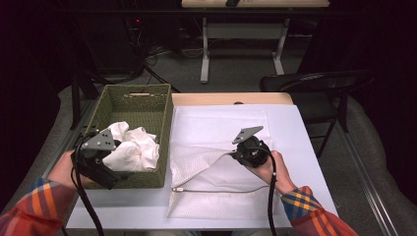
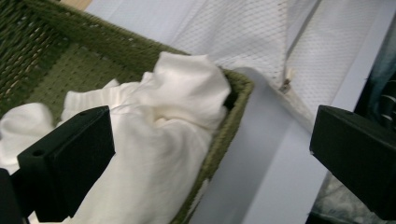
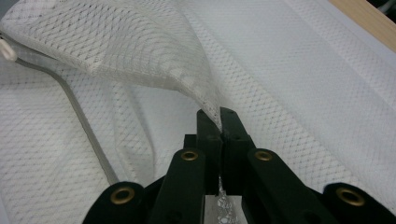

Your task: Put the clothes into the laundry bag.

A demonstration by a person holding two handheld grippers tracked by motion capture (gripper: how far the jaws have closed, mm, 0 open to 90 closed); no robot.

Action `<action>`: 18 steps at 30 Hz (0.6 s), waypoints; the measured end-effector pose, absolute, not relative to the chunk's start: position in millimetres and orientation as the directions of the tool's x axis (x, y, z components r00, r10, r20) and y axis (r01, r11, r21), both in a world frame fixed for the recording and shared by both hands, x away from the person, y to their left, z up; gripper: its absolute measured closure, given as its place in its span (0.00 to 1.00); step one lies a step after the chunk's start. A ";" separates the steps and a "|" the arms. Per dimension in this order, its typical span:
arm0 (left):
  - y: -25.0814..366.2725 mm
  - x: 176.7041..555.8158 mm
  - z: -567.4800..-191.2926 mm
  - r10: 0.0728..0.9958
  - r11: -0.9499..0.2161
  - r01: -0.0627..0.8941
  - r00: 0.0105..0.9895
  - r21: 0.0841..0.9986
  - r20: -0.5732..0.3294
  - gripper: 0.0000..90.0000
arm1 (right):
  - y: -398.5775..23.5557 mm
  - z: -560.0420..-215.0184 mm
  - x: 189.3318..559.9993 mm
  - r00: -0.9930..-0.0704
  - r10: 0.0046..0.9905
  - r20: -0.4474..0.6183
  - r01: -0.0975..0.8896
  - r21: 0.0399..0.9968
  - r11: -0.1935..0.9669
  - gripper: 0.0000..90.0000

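Observation:
A white mesh bag lies flat on the white table cover, a grey zip running along its opening. My right gripper is shut on the bag's upper edge and holds that layer raised; the pinched mesh rises from the closed jaws of the right gripper. To the left, a green woven basket holds crumpled white cloth. My left gripper hovers open over the basket's near right corner. Its jaws stand wide apart around the left gripper's midpoint, with the cloth and basket rim below.
The white cover spans the table, with a wooden strip along the far edge. A black chair stands beyond the table's far right corner. Another table's white legs stand farther back. The basket sits at the table's left edge.

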State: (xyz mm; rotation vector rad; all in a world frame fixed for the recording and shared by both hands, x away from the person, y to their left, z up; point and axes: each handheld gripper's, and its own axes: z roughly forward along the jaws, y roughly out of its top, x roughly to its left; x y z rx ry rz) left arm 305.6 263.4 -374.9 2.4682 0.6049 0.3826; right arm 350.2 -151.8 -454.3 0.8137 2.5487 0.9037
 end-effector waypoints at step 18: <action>301.3 364.9 -392.3 0.569 -0.771 0.465 0.810 0.434 0.142 0.00 | -150.7 -456.2 351.0 -0.793 0.601 -0.099 0.408 0.646 0.645 0.98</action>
